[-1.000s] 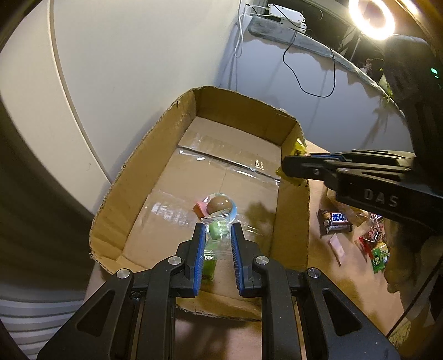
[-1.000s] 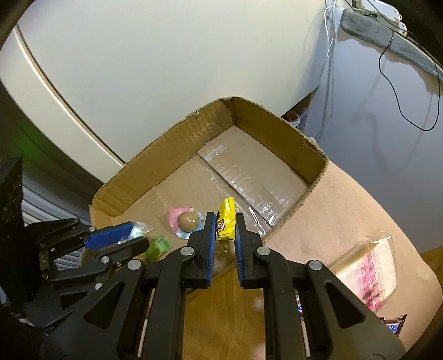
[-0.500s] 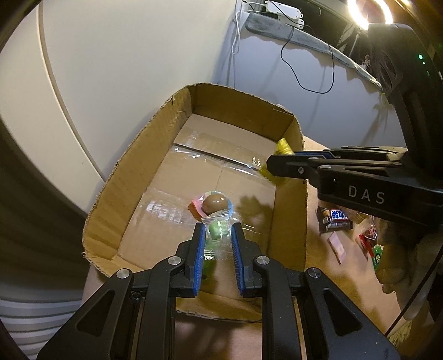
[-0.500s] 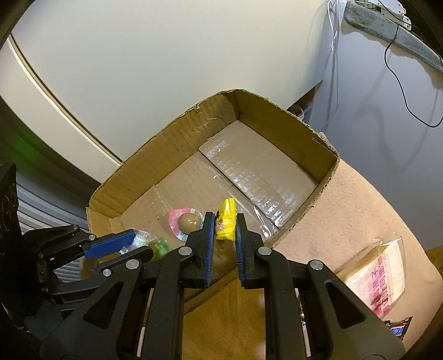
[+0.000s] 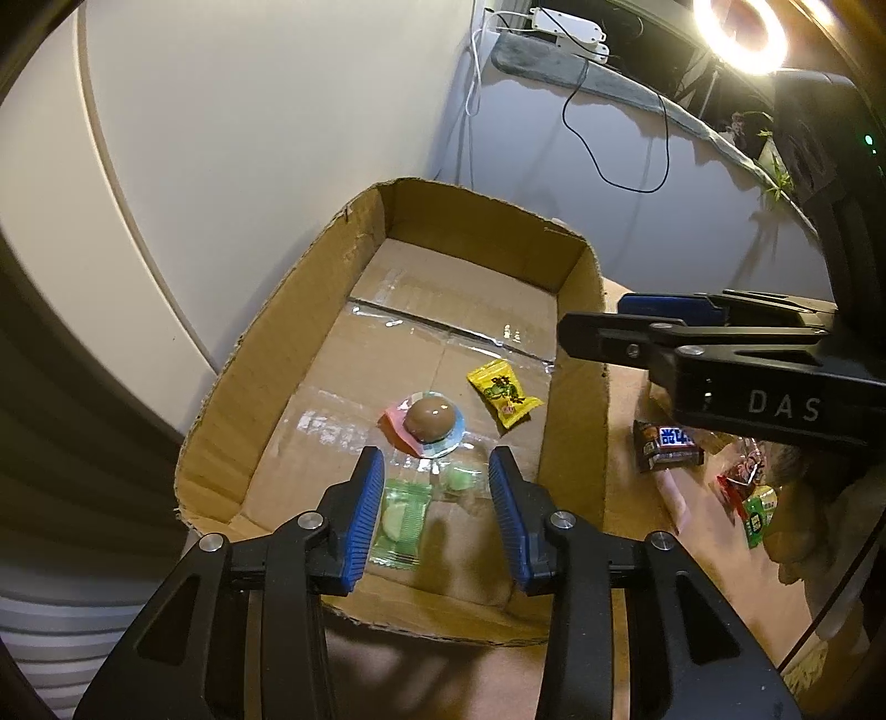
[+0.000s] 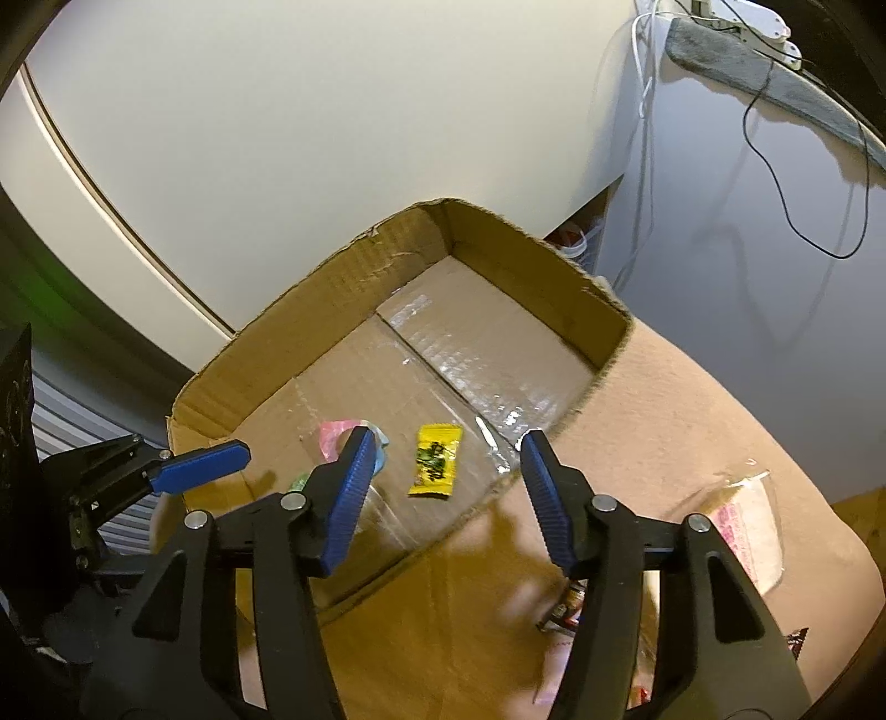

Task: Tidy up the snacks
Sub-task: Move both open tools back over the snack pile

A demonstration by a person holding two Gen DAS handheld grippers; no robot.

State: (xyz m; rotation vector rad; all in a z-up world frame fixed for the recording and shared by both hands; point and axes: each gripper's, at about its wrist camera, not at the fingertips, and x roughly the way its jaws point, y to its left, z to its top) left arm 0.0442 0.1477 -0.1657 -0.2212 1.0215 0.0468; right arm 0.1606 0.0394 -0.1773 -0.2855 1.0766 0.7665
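An open cardboard box (image 5: 576,399) (image 6: 554,277) holds several snacks. A green candy packet (image 5: 400,522) lies on the box floor below my left gripper (image 5: 436,490), whose jaws are opening with nothing pressed between them. A second green sweet (image 5: 462,477) lies beside it. A brown sweet on a pink and blue wrapper (image 5: 426,416) rests mid-box. A yellow candy packet (image 5: 503,390) (image 6: 436,458) lies flat on the box floor below my right gripper (image 6: 443,471), whose jaws are opening too, with nothing held. The right gripper (image 5: 603,327) also shows from the side over the box's right wall.
Loose snacks lie on the brown surface right of the box: a dark bar (image 5: 667,443) and red and green packets (image 5: 753,498). A clear bag with pink print (image 6: 747,526) lies right of the box. White walls, cables (image 5: 603,138) and a ring light (image 5: 742,33) stand behind.
Both grippers opened. The green packet dropped from the left jaws onto the box floor, and the yellow packet fell from the right jaws into the box.
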